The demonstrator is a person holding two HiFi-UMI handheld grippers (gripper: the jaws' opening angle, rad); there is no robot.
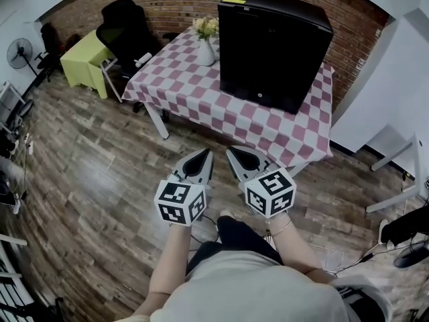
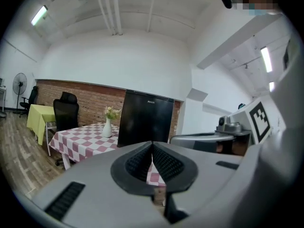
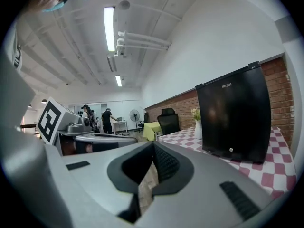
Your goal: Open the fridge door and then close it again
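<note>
We hold the left gripper and the right gripper side by side, both with jaws closed on nothing. The fridge, door shut, stands ahead of both jaws, well apart from them, on the checked tabletop. A flower vase stands beside it.

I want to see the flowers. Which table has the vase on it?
The table with the pink-and-white checked cloth: the white vase stands on it beside the black fridge. The other table, under a yellow-green cloth, shows no vase.
</note>
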